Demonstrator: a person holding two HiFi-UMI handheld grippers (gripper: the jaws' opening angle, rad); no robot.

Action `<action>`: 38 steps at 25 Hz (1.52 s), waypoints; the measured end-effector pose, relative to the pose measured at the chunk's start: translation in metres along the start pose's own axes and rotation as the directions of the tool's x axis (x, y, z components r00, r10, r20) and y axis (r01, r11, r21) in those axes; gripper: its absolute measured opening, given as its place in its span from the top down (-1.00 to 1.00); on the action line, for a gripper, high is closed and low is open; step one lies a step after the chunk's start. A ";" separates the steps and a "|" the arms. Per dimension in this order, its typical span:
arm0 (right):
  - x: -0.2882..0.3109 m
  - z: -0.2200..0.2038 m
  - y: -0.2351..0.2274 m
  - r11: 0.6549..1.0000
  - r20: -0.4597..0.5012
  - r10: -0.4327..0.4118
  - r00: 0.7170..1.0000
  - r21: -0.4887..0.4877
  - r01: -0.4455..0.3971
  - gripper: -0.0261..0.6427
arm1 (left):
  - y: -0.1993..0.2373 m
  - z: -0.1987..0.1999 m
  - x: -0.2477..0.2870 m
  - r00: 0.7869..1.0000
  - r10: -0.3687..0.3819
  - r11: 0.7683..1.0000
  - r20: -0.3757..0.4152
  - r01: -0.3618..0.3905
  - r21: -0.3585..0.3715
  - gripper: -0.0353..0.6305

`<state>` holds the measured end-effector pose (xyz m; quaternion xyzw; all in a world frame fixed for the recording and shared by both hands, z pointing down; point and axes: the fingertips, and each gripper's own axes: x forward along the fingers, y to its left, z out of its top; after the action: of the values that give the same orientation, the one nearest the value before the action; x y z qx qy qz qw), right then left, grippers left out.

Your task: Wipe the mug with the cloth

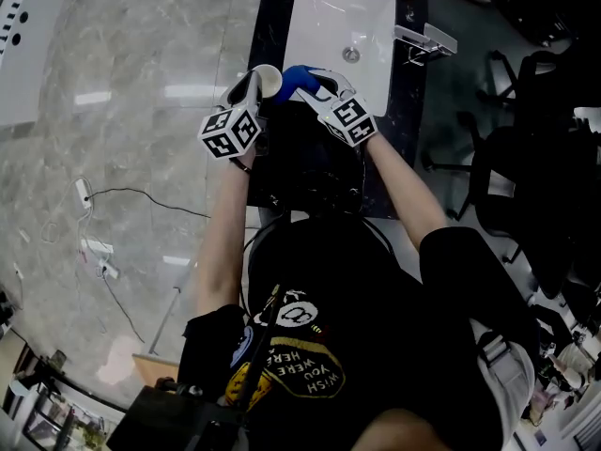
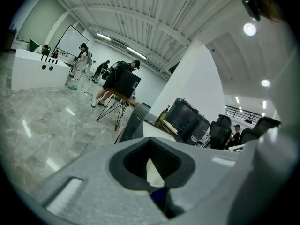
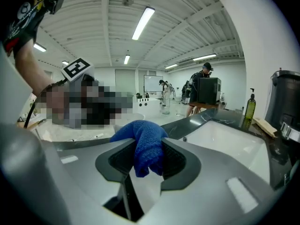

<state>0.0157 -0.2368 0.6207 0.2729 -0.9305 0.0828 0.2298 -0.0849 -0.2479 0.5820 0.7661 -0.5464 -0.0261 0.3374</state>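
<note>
In the head view my left gripper [image 1: 255,86] is shut on the pale mug [image 1: 269,79], which it holds above the near edge of the dark counter. The mug's cream wall [image 2: 149,171] shows between the jaws in the left gripper view, with a bit of blue cloth [image 2: 159,194] under it. My right gripper [image 1: 316,85] is shut on a bunched blue cloth [image 1: 297,76] that meets the mug's side. In the right gripper view the cloth [image 3: 146,146] hangs folded between the jaws of the right gripper [image 3: 147,159].
A white sink basin [image 1: 324,45] lies just beyond the grippers, set in a black counter [image 1: 410,83], with a chrome tap [image 1: 424,40] at its right. Office chairs [image 1: 526,158] stand to the right. Cables [image 1: 94,214] trail over the marble floor. A soap bottle [image 3: 250,108] stands on the counter.
</note>
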 end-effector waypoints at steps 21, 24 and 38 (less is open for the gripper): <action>-0.002 0.001 0.017 0.995 -0.023 0.047 0.999 -0.090 -0.049 0.48 | -0.003 -0.003 -0.006 0.999 0.035 0.999 0.030 -0.034 -0.024 0.88; -0.008 -0.002 0.027 0.991 -0.036 0.075 0.997 -0.111 -0.079 0.48 | -0.001 -0.002 -0.006 0.998 0.044 0.999 0.036 -0.044 -0.024 0.88; -0.004 0.011 0.009 0.994 0.002 0.015 1.000 -0.107 -0.014 0.49 | 0.000 0.000 -0.007 0.997 0.071 0.997 0.036 -0.072 0.031 0.88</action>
<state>0.0096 -0.2308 0.6091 0.2536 -0.9359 0.0342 0.2422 -0.0878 -0.2420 0.5801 0.7508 -0.5797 -0.0184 0.3161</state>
